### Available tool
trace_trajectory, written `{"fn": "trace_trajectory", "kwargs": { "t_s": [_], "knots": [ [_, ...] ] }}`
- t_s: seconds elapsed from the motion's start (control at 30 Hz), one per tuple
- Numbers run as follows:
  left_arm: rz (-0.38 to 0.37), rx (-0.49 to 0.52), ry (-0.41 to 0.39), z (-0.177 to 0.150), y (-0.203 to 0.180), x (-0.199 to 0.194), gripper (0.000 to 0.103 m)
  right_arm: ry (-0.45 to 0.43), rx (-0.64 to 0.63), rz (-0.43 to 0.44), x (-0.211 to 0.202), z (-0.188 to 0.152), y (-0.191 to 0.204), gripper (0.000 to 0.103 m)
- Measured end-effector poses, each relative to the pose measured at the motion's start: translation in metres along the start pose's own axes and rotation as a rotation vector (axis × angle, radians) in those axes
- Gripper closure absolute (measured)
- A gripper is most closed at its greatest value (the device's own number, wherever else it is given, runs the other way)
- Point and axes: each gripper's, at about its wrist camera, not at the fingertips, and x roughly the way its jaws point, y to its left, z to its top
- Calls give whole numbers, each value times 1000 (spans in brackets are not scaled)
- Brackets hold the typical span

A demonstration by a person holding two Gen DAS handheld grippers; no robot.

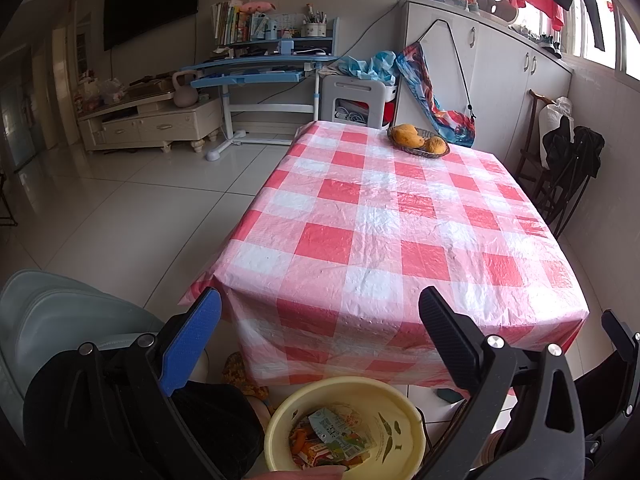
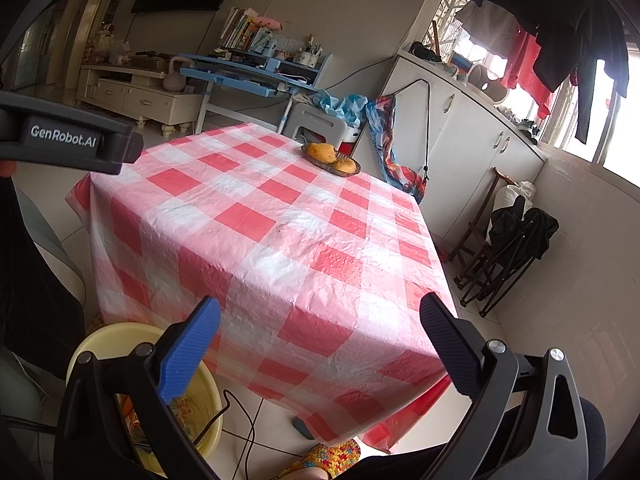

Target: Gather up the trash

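Both tongs are spread wide and empty: the left gripper (image 1: 320,336) hangs above the round pale-yellow plastic basin (image 1: 404,404) on the floor by the red-and-white checked tablecloth (image 1: 400,220), colourful crumpled wrappers (image 1: 332,436) lying inside; the right gripper (image 2: 320,340) hovers over the table's near corner.

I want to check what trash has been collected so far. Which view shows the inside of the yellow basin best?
The left wrist view: the yellow basin sits open below the camera, with wrappers visible inside. In the right wrist view the right tongs hide most of it; only the rim and part of the interior show.
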Motion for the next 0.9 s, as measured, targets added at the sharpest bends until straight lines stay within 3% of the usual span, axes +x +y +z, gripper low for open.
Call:
{"fn": "trace_trajectory", "kwargs": {
  "t_s": [0.9],
  "knots": [
    [-15,2,-23,1,-6,-8,7,-4,30,1,-2,2,-4,8]
  ]
}}
